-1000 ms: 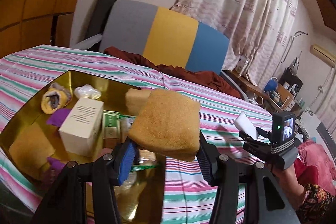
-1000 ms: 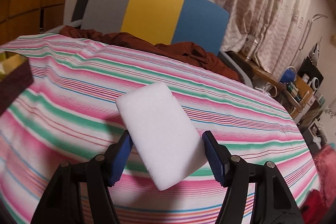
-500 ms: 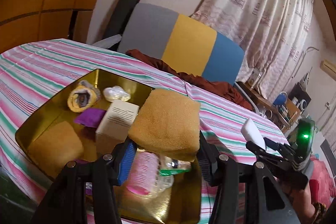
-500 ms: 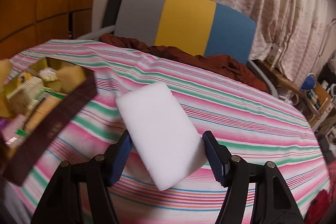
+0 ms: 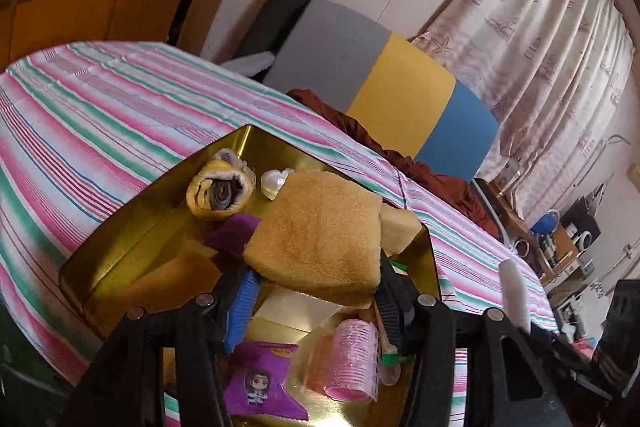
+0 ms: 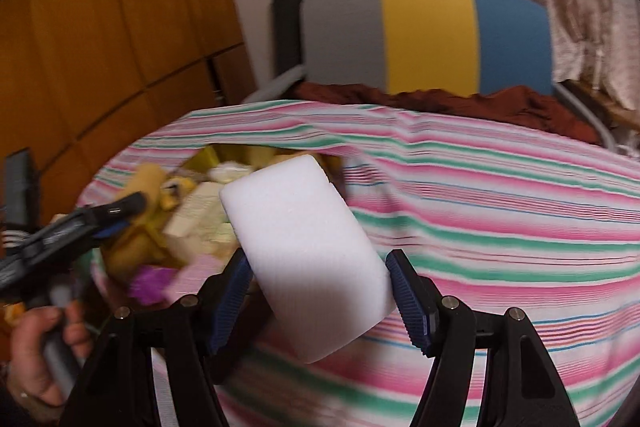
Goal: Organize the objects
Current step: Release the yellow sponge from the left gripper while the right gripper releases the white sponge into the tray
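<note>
Whereas a second ago the right gripper (image 6: 320,297) faced bare cloth, the gold tray (image 5: 120,227) now shows beyond its clamped white sponge (image 6: 308,255); the left gripper (image 5: 312,301) still pinches the yellow sponge (image 5: 320,239) over the tray.

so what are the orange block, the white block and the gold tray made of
Orange block: looks like coarse sponge foam, with a matte, pitted, fuzzy face and rounded edges.
White block: probably fine, dense foam, like a cleaning sponge; smooth, matte, no visible pores.
Gold tray: glossy and mirror-like, reflecting what lies in it; could be metal or foil-coated card, the pictures leave that open.
</note>
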### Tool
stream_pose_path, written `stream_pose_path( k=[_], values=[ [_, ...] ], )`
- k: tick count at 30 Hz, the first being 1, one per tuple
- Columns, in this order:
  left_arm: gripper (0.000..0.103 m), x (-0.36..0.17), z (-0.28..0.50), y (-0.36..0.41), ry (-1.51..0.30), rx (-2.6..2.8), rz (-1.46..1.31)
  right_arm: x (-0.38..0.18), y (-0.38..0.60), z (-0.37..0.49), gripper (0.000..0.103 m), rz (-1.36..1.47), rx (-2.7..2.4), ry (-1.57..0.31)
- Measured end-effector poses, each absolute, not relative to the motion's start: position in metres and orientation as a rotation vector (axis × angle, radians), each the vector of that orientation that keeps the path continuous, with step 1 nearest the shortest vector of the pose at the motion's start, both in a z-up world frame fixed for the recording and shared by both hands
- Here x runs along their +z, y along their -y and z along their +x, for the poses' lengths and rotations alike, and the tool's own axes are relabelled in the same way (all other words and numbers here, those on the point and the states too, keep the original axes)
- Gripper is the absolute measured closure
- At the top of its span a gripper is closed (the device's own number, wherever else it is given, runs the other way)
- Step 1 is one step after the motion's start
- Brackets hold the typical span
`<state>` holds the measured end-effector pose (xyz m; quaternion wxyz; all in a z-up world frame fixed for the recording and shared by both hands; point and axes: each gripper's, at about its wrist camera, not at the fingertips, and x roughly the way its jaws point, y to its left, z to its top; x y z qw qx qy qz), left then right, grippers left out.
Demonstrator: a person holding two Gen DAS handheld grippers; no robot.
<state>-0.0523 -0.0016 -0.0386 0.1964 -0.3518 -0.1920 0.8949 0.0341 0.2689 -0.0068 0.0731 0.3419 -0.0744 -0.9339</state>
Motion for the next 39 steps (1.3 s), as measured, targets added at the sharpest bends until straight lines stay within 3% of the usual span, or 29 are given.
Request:
stream_pose_path(
  k=[11, 14, 18, 22, 26, 31, 36, 38, 39],
  values=[
    [0.046, -0.050, -0.081, 0.021, 0.622, 2.481, -1.092, -0.022, -0.192, 0.019, 0.033, 1.116, -2.545, 0.226],
    [0.041, -0.053, -0.085, 0.029, 0.685, 2.482, -1.151, -0.031, -0.179, 0.013, 0.033, 1.155, -2.483, 0.268],
    [0.021, -0.049, -0.088, 0.043, 0.798, 2.432, -1.167, -0.036, -0.170, 0.004, 0.033, 1.147, -2.456, 0.367],
    [0.021, -0.042, -0.085, 0.049, 0.828, 2.455, -1.156, -0.034, -0.179, -0.009, 0.033, 1.134, -2.487, 0.443],
    [0.021, -0.025, -0.077, 0.046, 0.753, 2.570, -1.138, -0.023, -0.198, -0.034, 0.033, 1.134, -2.559, 0.462],
    [0.022, -0.003, -0.069, 0.027, 0.516, 2.652, -1.097, -0.020, -0.205, -0.087, 0.031, 1.215, -2.580, 0.376],
    [0.022, 0.000, -0.057, 0.021, 0.488, 2.635, -1.107, -0.036, -0.203, -0.141, 0.028, 1.336, -2.531, 0.319],
    [0.023, -0.003, -0.052, 0.023, 0.460, 2.661, -1.153, -0.039, -0.202, -0.150, 0.024, 1.342, -2.529, 0.314],
    [0.023, -0.005, -0.051, 0.023, 0.441, 2.674, -1.174, -0.041, -0.203, -0.154, 0.018, 1.345, -2.540, 0.312]
  ],
)
